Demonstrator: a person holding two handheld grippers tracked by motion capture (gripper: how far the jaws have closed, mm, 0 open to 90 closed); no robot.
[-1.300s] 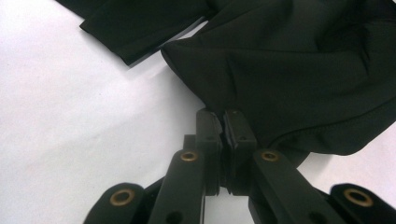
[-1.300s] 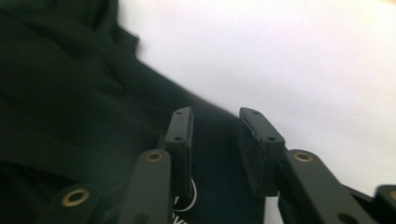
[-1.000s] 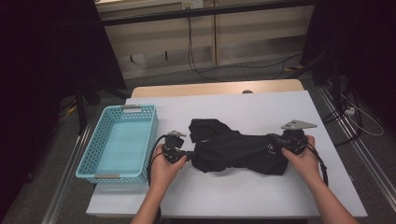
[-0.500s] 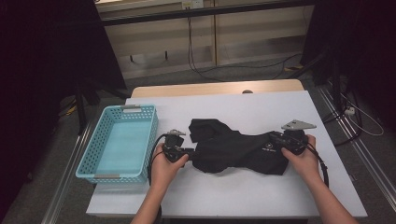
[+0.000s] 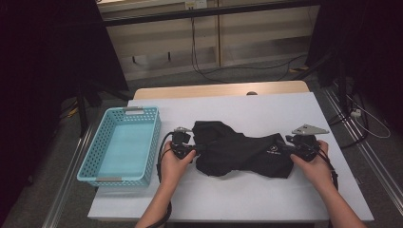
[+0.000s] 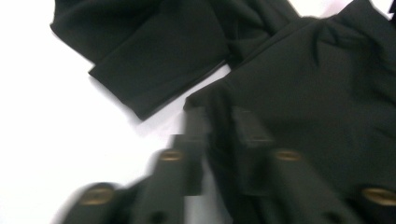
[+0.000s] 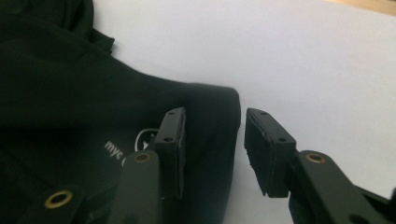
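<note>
Across the middle of the high view lies a black garment (image 5: 240, 153), crumpled on the white table (image 5: 247, 111) and stretching from just right of centre-left to the right third of the frame. At its left end sits the left gripper (image 5: 186, 146), held in the person's left hand (image 5: 174, 164); at its right end sits the right gripper (image 5: 295, 148), held in the right hand (image 5: 313, 161), with a grey three-cornered plate on top of it.

Seen in the left gripper view, the left gripper (image 6: 219, 135) has its jaws close together over an edge of the garment (image 6: 299, 107), a fold of cloth pinched between them; the jaws have just been closing, and the lower part of that frame is blurred. A folded sleeve or hem of the same cloth lies in the upper left of that view on the bare white surface.

Seen in the right gripper view, the right gripper (image 7: 212, 140) stands partly open, its jaws having just been opening. A rounded corner of the garment (image 7: 93, 93) lies between them, the left jaw resting over the cloth near some white lettering, the right jaw clear of it above the table.

Left of the garment in the high view, a light blue basket (image 5: 147, 142) stands at the table's left edge.
</note>
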